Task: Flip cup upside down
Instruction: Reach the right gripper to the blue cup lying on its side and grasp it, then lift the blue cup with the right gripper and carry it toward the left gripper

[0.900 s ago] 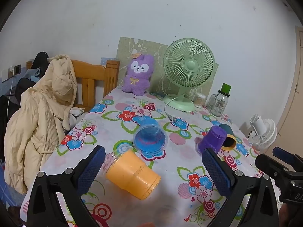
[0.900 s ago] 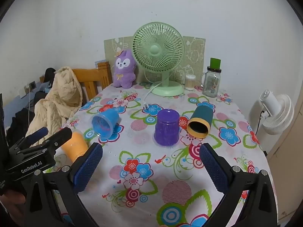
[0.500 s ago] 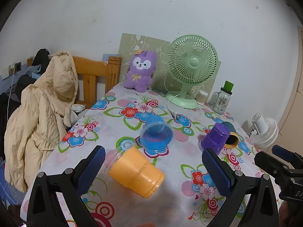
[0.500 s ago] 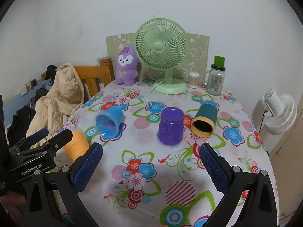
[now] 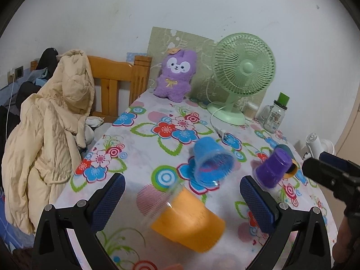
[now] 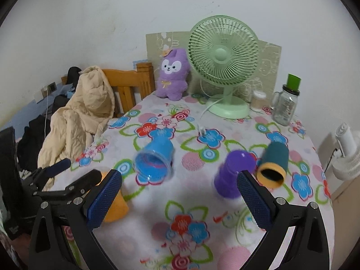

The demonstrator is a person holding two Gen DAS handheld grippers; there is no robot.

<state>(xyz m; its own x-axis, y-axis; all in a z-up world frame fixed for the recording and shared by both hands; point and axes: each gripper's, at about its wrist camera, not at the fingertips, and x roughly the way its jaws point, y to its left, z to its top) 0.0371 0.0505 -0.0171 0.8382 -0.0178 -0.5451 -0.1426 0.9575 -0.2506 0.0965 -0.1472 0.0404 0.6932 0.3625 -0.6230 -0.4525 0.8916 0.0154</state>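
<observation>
An orange cup (image 5: 189,222) lies on its side on the floral tablecloth, between and just ahead of my open left gripper (image 5: 183,202). A blue cup (image 5: 211,162) lies on its side behind it. A purple cup (image 5: 273,168) stands upside down to the right. A teal cup with an orange rim (image 6: 273,164) lies on its side beside it. My right gripper (image 6: 180,200) is open and empty, short of the purple cup (image 6: 234,173) and the blue cup (image 6: 155,159). The orange cup (image 6: 117,207) shows behind its left finger.
A green desk fan (image 5: 240,76), a purple plush (image 5: 176,76) and a glass jar (image 5: 274,114) stand at the table's back. A wooden chair with a cream coat (image 5: 51,130) is at the left. A white fan (image 6: 346,150) stands beyond the right edge.
Both grippers have moved forward and tilted down toward the cups, which look larger and lower in view. Both stay open. The cups have not moved.
</observation>
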